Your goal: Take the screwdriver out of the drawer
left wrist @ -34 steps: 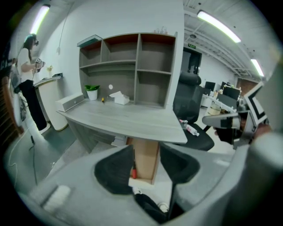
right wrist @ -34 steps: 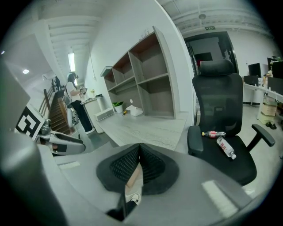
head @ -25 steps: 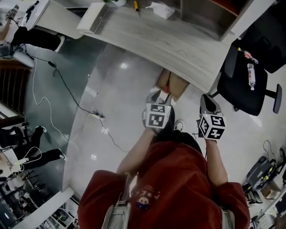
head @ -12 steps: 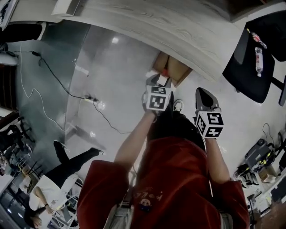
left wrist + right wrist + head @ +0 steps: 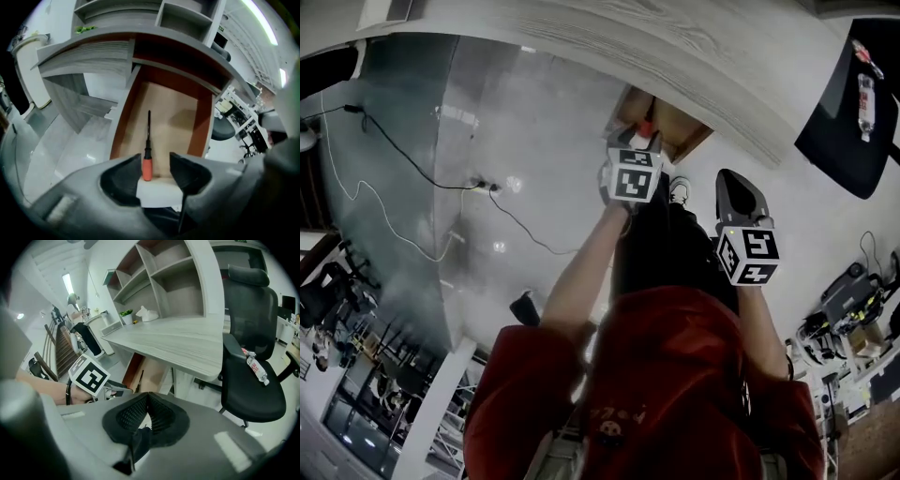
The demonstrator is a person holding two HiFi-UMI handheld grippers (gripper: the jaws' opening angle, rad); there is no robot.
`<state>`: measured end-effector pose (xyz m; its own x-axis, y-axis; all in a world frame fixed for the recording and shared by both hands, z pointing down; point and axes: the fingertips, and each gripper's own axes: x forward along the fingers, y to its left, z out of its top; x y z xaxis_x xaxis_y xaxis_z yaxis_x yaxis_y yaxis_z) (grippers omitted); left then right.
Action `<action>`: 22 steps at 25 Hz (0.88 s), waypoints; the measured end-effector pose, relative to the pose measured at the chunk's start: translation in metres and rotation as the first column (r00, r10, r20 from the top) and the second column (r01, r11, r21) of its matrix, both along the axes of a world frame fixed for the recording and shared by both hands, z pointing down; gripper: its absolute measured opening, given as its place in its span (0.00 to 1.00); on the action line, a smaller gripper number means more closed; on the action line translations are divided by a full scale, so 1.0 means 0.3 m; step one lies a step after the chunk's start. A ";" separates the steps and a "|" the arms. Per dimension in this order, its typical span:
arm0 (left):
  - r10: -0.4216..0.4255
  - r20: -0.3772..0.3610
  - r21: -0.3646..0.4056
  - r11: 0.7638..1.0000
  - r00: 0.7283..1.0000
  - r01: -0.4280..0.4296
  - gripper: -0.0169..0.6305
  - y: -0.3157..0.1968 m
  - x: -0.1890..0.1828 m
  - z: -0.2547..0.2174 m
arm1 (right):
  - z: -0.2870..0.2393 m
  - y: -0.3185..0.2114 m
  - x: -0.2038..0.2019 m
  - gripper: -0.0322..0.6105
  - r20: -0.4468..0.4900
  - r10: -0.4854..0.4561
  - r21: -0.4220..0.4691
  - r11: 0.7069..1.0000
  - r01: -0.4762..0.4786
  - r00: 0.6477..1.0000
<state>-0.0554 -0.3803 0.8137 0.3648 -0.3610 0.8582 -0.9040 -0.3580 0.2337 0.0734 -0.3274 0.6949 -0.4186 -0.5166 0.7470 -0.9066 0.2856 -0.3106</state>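
The drawer (image 5: 164, 117) under the desk stands pulled out, with a tan floor and red-brown sides. A screwdriver (image 5: 147, 154) with an orange handle and black shaft lies lengthwise in it, handle toward the white drawer front. My left gripper (image 5: 154, 164) is open just over that front edge, with the handle showing between its jaws, close to the left one. In the head view the left gripper (image 5: 639, 142) points into the drawer (image 5: 670, 131). My right gripper (image 5: 148, 401) is shut and empty, held back to the right (image 5: 734, 180).
The grey wood desk (image 5: 675, 47) overhangs the drawer, with shelves (image 5: 164, 273) above it. A black office chair (image 5: 248, 376) with a bottle (image 5: 257, 369) on its seat stands to the right. A cable (image 5: 394, 178) and power strip (image 5: 487, 186) lie on the glossy floor at left.
The head view has tipped down and the desk has slid up the frame. My left gripper has closed in on the open drawer. The right gripper stays alongside, still shut.
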 end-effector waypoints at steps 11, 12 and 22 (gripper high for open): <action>-0.002 0.064 -0.062 0.998 0.998 0.006 0.32 -0.030 0.012 0.231 | 0.145 0.005 -0.006 0.05 0.017 -0.005 -0.067 0.998 0.006 1.000; 0.002 0.076 -0.065 0.998 0.997 0.003 0.32 -0.030 0.013 0.236 | 0.152 0.006 -0.001 0.05 0.016 -0.003 -0.070 0.998 0.004 1.000; 0.042 0.225 -0.124 0.992 0.973 -0.014 0.30 -0.032 0.004 0.290 | 0.180 -0.003 0.033 0.05 0.011 0.020 -0.083 0.996 -0.019 1.000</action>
<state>-0.0541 -0.3898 0.9008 0.1639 -0.2416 0.9564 -0.9284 -0.3657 0.0667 0.0834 -0.3283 0.7490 -0.4181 -0.4614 0.7825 -0.9079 0.2407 -0.3431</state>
